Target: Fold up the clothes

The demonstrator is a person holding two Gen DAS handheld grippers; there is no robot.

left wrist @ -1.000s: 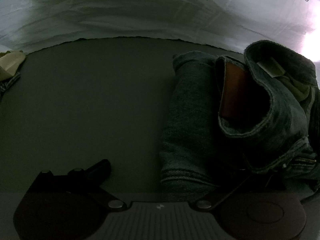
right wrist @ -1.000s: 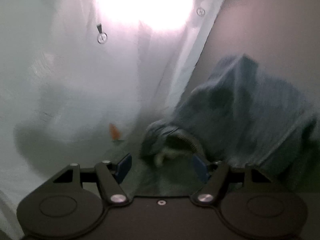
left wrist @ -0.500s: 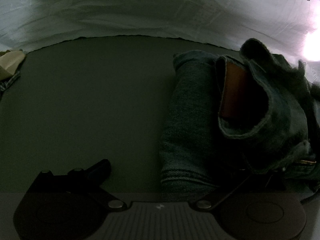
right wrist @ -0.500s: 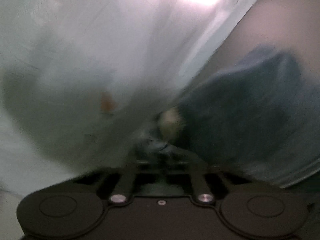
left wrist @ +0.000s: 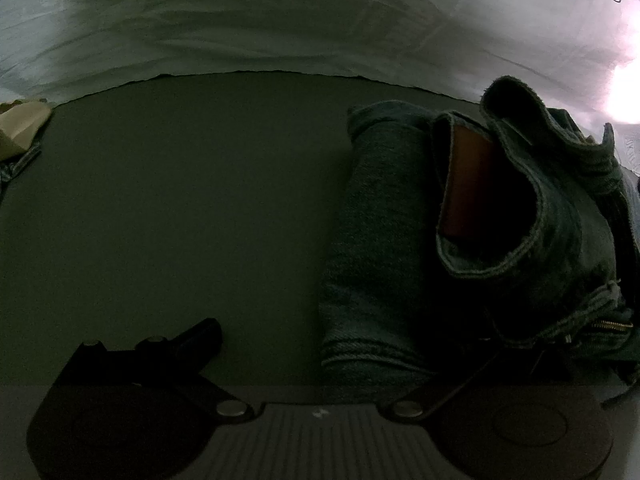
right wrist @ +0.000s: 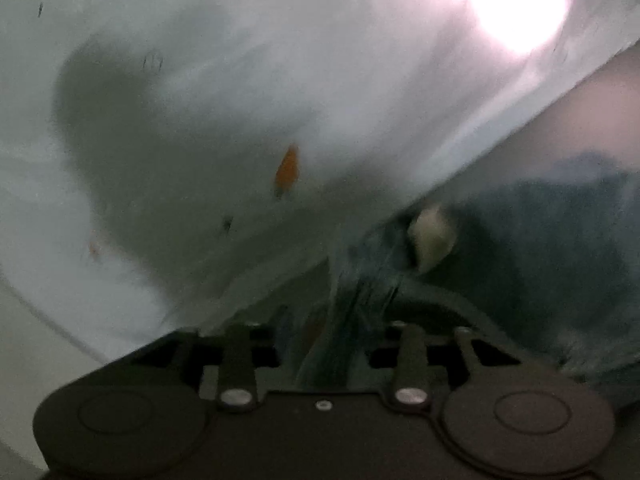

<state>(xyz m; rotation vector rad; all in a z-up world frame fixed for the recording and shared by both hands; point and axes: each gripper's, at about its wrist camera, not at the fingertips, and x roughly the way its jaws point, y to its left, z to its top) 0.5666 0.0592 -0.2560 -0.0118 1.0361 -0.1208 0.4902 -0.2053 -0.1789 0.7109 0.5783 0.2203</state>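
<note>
Dark mat [left wrist: 160, 200] lies under the left tongs [left wrist: 352, 340], which stand wide open, their right finger lost beneath the jeans [left wrist: 380, 240]. The jeans lie just to the right, long axis running away toward the carrot sheet [left wrist: 280, 32]. The right tongs [right wrist: 324, 340] have just been opening; a blurred denim fold runs between them. They look nearer for the next fold.

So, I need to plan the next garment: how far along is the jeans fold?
Done: the jeans have their legs lying folded on the grey mat. In hand: the right gripper, jaws just opening, has blurred denim between them. To do: the waist end stands bunched up, not flat; the left gripper is open.
</note>
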